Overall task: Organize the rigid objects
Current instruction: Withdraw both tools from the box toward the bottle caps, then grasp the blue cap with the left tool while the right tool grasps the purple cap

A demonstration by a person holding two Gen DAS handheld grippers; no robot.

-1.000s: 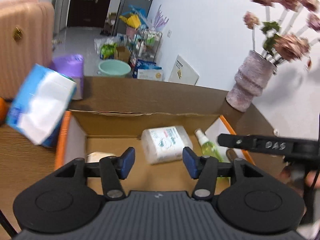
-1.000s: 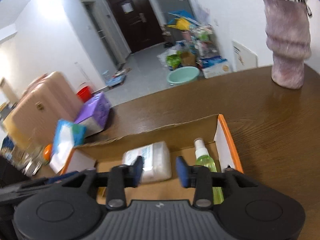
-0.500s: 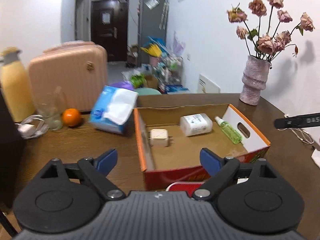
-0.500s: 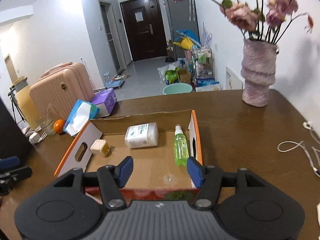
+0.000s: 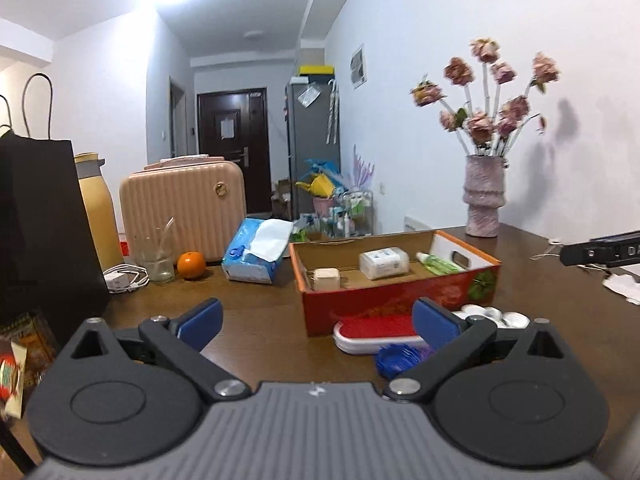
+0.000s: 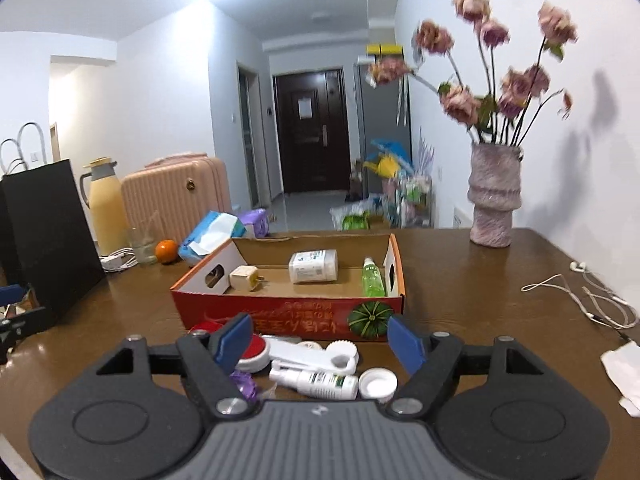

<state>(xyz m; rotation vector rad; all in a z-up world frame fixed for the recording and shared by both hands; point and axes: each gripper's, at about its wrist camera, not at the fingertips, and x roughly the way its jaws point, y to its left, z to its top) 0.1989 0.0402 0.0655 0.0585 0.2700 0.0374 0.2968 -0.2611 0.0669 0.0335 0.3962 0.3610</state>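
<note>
A red cardboard box (image 5: 396, 300) (image 6: 288, 312) with an orange rim sits mid-table. It holds a beige plug (image 6: 245, 278), a white bottle (image 6: 313, 266) lying on its side and a green spray bottle (image 6: 373, 278). Loose on the table before it lie a white spray bottle (image 6: 316, 380), a white cap (image 6: 378, 384), a red round item (image 6: 252, 350) and a red-and-white case (image 5: 372, 330). My left gripper (image 5: 318, 322) hangs back from the box, its jaws opening on nothing. My right gripper (image 6: 319, 340) hovers above the loose items, jaws opening, gripping nothing.
On the left stand a tissue pack (image 5: 256, 254), an orange (image 5: 191, 265), a glass (image 5: 154, 256), a pink suitcase (image 5: 184, 204), a yellow thermos (image 5: 98, 216) and a black paper bag (image 5: 40, 232). A vase of flowers (image 5: 484, 196) stands far right. An earphone cable (image 6: 580, 296) lies on the right.
Both grippers have drawn back from over the box, and their jaws have spread wider. The whole box and the loose items in front of it have come into view.
</note>
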